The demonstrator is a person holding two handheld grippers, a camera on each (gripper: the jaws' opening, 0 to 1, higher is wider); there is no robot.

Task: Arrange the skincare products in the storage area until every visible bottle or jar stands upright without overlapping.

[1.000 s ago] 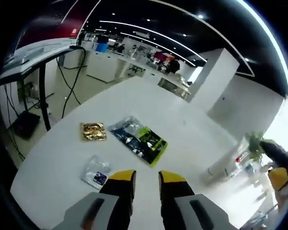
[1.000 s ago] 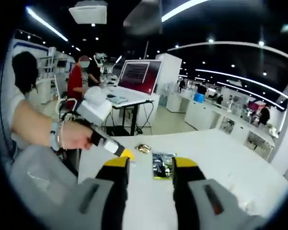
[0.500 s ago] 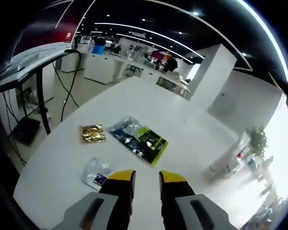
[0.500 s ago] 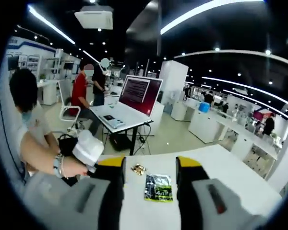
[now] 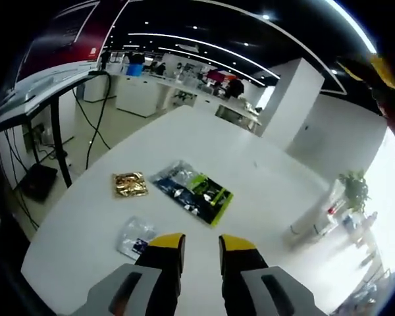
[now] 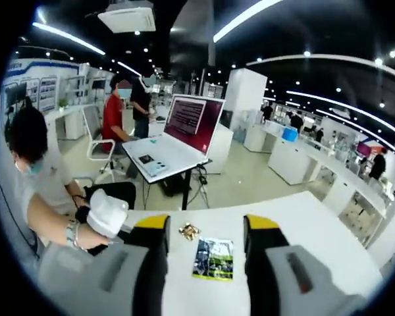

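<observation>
Above a white worktop (image 5: 263, 178) in an open-plan hall, the left gripper (image 5: 201, 245) hovers with its yellow-tipped jaws a narrow gap apart and nothing between them. Three flat sachets lie ahead of it: a gold packet (image 5: 130, 185) toward the worktop's left edge, a larger blue-and-green packet (image 5: 193, 191) just beside it nearer the middle, and a small clear sachet (image 5: 134, 237) closest to the gripper, near the worktop's near edge. No bottle or jar can be made out (the products here look like soft pouches, which will not readily stand).

In the right gripper view the right gripper (image 6: 207, 227) is also empty, jaws set wider, looking across the same worktop at the gold packet (image 6: 188, 230) and the blue-and-green packet (image 6: 213, 258); a person's hand (image 6: 105, 214) with the other gripper shows at the left.

The step appears to be an approach. Done well, it would mean lowering onto one sachet's edge, pinching thin material squarely, and keeping the packets apart from one another.
</observation>
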